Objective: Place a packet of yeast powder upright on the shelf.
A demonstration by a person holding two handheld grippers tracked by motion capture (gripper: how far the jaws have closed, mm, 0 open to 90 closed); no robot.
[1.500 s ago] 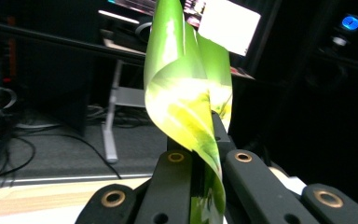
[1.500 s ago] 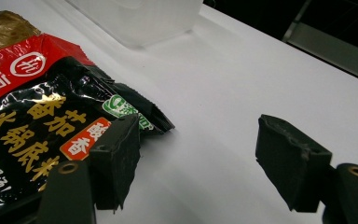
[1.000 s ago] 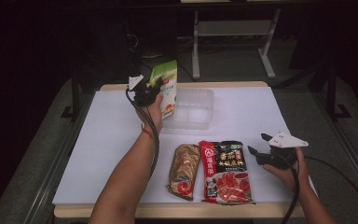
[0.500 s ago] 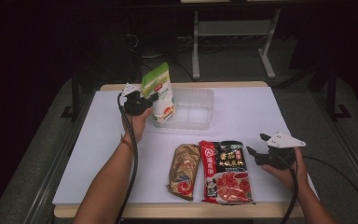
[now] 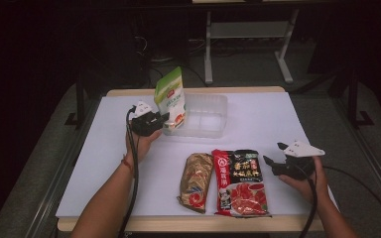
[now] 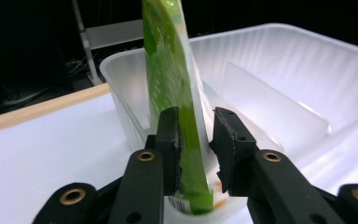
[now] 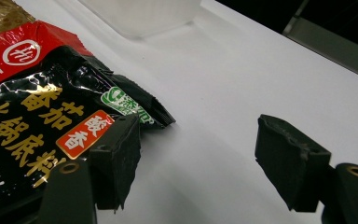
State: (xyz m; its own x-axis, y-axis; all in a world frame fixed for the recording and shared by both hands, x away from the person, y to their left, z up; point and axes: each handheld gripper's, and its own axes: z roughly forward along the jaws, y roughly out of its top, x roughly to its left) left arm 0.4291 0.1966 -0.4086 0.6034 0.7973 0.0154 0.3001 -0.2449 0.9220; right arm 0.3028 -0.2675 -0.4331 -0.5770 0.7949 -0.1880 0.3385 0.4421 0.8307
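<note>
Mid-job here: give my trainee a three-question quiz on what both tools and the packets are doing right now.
1. True or false: the left tool grips the green pouch.
2. The right tool is: A) open, B) shut on a packet.
3. Fill in: the green pouch stands upright at the clear ____.

Key: 1 true; 2 A, open beside the black and red packet; 3 tub.

Black hand-held gripper (image 5: 164, 120), perhaps red wristband (image 5: 125, 162)
</note>
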